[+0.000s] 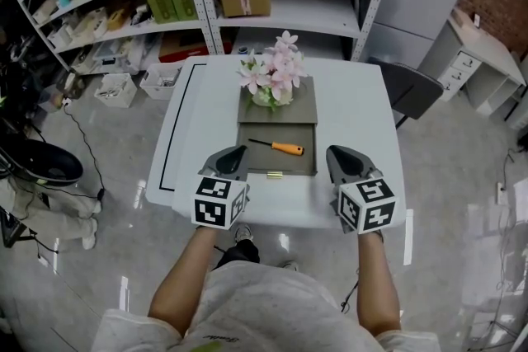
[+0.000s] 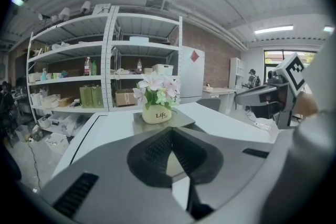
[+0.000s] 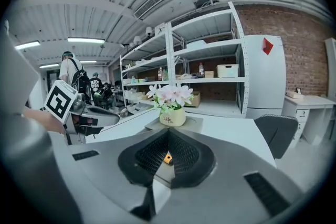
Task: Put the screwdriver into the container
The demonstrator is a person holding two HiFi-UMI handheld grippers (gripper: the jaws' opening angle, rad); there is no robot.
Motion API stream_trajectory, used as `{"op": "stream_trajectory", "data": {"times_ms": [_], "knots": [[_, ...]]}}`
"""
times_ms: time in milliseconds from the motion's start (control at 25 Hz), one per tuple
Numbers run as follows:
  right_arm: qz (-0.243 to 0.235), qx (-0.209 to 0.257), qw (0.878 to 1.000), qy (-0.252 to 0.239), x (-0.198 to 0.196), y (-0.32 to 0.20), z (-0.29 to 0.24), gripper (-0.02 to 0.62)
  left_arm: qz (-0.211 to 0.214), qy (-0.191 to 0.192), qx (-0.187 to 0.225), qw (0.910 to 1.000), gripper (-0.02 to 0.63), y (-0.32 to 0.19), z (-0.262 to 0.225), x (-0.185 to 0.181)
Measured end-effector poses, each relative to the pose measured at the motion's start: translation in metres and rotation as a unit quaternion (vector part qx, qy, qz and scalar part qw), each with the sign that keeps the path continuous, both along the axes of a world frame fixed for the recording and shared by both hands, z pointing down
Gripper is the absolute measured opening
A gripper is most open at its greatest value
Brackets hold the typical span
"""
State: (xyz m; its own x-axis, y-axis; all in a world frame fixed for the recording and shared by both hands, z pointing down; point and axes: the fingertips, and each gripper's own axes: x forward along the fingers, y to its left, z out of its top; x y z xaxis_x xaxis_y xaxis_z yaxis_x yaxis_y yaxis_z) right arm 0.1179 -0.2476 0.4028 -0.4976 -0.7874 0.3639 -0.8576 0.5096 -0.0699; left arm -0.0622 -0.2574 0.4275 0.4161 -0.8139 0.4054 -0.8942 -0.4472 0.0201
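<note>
My left tongs [image 1: 232, 157] and right tongs [image 1: 341, 158] are both pressed together, empty, over the tabletop's [image 1: 355, 103] near edge. Between them, just ahead, the screwdriver [image 1: 279, 147] lies in the open grey container [image 1: 254, 162], orange handle toward the right tongs. The flower pot [image 1: 272, 96] stands beyond.

The desk [image 1: 355, 119] is plain white with a thin black line down its left side. On it the container [image 1: 256, 162] is a dull grey, darker inside. The screwdriver [image 1: 279, 147] has a bright orange handle and a black shaft. The flowers [image 1: 275, 68] are pale pink and white with a bit of green, sitting in a cream pot [image 2: 156, 114] with dark lettering. The left tool [image 1: 234, 154] and right tool [image 1: 340, 154] are both grey with black ribbed pads [image 2: 155, 150], and each has a cube [image 1: 219, 202] covered in black-and-white square markers. The floor [image 1: 445, 177] is shiny grey
</note>
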Motion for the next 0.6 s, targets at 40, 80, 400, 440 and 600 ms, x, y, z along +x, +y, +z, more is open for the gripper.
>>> {"op": "stream_trajectory", "data": {"times_ms": [40, 80, 400, 440, 600], "knots": [[0.0, 0.0, 1.0, -0.001, 0.0, 0.001, 0.0, 0.005, -0.001, -0.001, 0.001, 1.0, 0.003, 0.001, 0.0, -0.001], [0.0, 0.0, 1.0, -0.001, 0.0, 0.001, 0.0, 0.005, -0.002, -0.001, 0.002, 1.0, 0.003, 0.002, -0.001, -0.002], [-0.005, 0.0, 1.0, 0.005, -0.001, 0.007, 0.001, 0.005, -0.007, 0.0, -0.001, 1.0, 0.003, 0.01, -0.001, -0.005], [-0.005, -0.001, 1.0, 0.004, 0.0, 0.007, 0.001, 0.005, -0.007, 0.0, -0.002, 1.0, 0.003, 0.011, -0.001, -0.004], [-0.004, -0.003, 1.0, 0.004, 0.001, 0.01, 0.001, 0.005, -0.006, -0.001, -0.004, 1.0, 0.003, 0.014, -0.002, -0.004]]}}
